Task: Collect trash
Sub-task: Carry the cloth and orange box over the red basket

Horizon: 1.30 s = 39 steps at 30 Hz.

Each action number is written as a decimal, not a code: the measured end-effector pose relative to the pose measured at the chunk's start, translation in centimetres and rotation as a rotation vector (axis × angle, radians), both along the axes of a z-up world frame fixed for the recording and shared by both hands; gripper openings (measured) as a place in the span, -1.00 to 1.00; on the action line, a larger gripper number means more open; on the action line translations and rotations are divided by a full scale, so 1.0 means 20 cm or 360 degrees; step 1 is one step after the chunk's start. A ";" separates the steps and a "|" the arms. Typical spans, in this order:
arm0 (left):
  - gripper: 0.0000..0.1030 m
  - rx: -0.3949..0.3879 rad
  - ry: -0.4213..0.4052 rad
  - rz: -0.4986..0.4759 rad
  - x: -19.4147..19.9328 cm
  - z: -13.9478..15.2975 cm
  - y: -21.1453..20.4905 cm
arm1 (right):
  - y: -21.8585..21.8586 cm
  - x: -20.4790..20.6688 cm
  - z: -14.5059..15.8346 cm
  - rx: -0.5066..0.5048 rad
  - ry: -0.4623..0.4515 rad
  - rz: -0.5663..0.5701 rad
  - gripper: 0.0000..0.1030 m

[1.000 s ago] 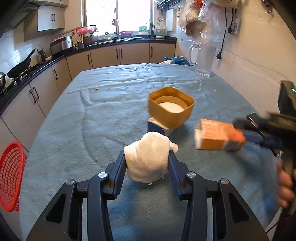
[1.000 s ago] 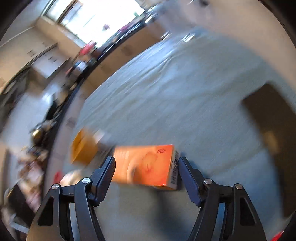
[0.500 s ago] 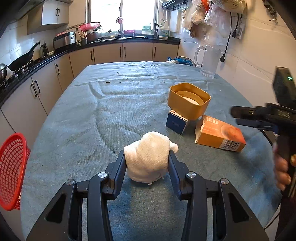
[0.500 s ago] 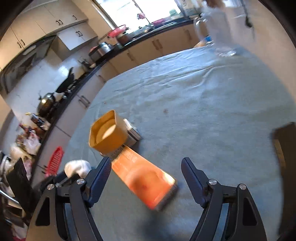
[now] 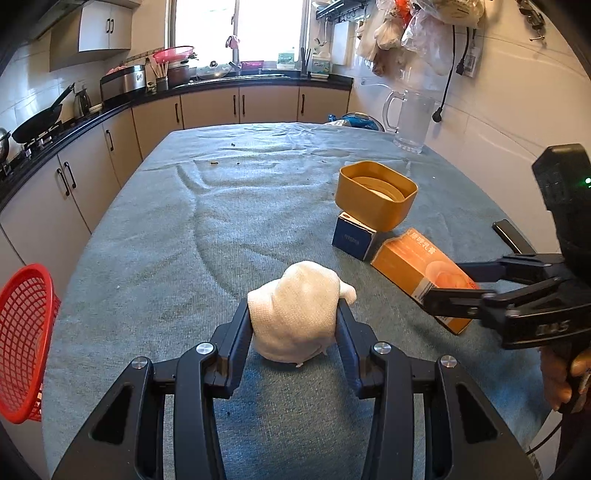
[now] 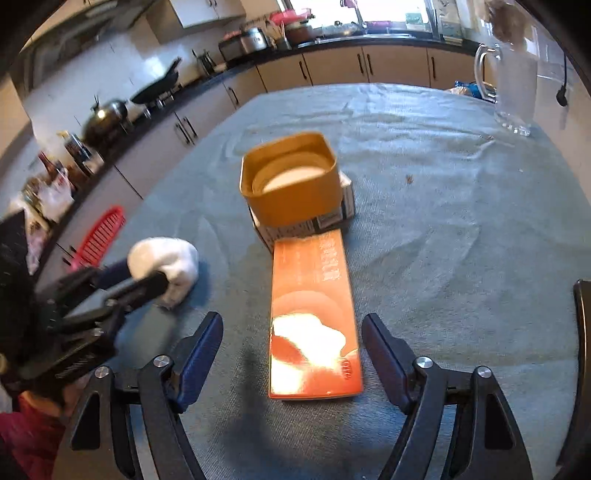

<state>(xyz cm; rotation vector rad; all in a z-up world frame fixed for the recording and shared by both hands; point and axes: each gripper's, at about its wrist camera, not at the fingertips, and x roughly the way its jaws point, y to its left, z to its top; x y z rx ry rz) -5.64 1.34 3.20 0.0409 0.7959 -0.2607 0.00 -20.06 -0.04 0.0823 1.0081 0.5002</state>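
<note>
You've dropped the orange box (image 6: 314,321) at twelve o'clock; right gripper (image 6: 291,339) gapes, left gripper (image 5: 295,325) clamps the white wad (image 5: 295,314), nothing binned yet.

Home kitchen: cabinets (image 5: 221,107), wok (image 6: 107,114) (on stove), sink window (image 5: 269,29).

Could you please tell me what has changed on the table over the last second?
The right gripper let go of the orange cardboard box, which now lies flat on the grey tablecloth between its open fingers. The left gripper stays shut on the white crumpled cloth wad; the yellow plastic tub is unmoved.
</note>
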 end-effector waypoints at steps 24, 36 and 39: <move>-0.19 0.0050 -0.0196 -0.0016 -0.19 0.12 0.07 | 0.09 -0.31 0.14 0.0116 -0.0201 -0.0137 0.00; -0.19 0.0056 -0.0232 0.0039 -0.26 0.16 0.17 | 0.18 -0.35 0.20 0.0138 -0.0233 -0.0099 0.00; -0.19 0.0051 -0.0241 0.0060 -0.28 0.17 0.21 | 0.21 -0.36 0.21 0.0143 -0.0235 -0.0081 0.00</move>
